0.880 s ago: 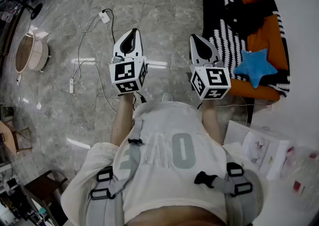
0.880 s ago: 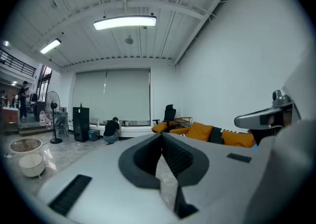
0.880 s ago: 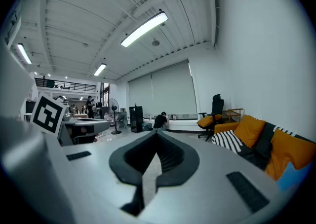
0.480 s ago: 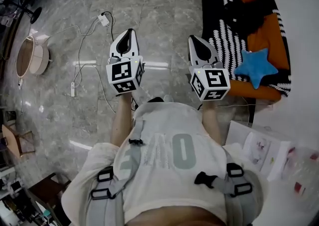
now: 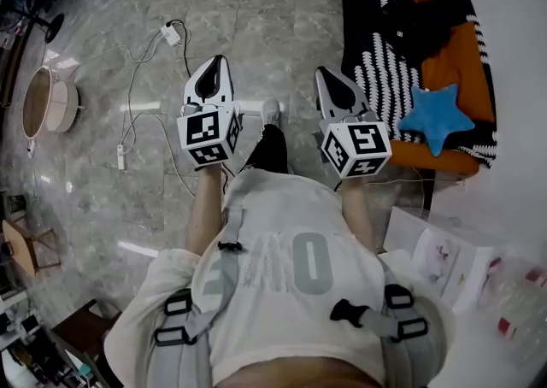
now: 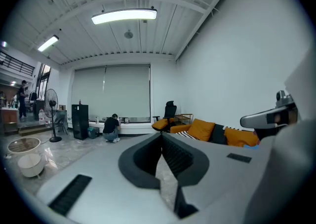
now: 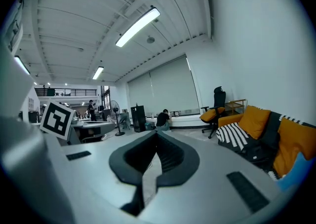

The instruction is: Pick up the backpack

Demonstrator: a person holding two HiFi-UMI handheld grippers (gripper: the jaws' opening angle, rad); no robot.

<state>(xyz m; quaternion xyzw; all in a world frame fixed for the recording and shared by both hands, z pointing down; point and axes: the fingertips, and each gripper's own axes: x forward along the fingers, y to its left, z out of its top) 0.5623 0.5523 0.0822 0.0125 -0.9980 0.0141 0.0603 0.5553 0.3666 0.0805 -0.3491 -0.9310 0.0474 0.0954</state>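
Of the backpack (image 5: 190, 320) only the grey shoulder straps are seen; its body is cut off by the lower edge of the head view. The hands are hidden beneath the marker cubes of the left hand-held gripper (image 5: 219, 61) and the right hand-held gripper (image 5: 323, 73). The sofa (image 5: 461, 61) is cropped at the top edge. The crouching person (image 6: 110, 128) far off is too small for detail to be told.

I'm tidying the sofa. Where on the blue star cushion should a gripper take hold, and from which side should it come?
Take the arm of the star cushion that points toward the floor, coming from that open side with the nearer right gripper. The cushion lies flat on the sofa; its arms are narrow, its middle probably too wide. Its jaws are shut; open them first.
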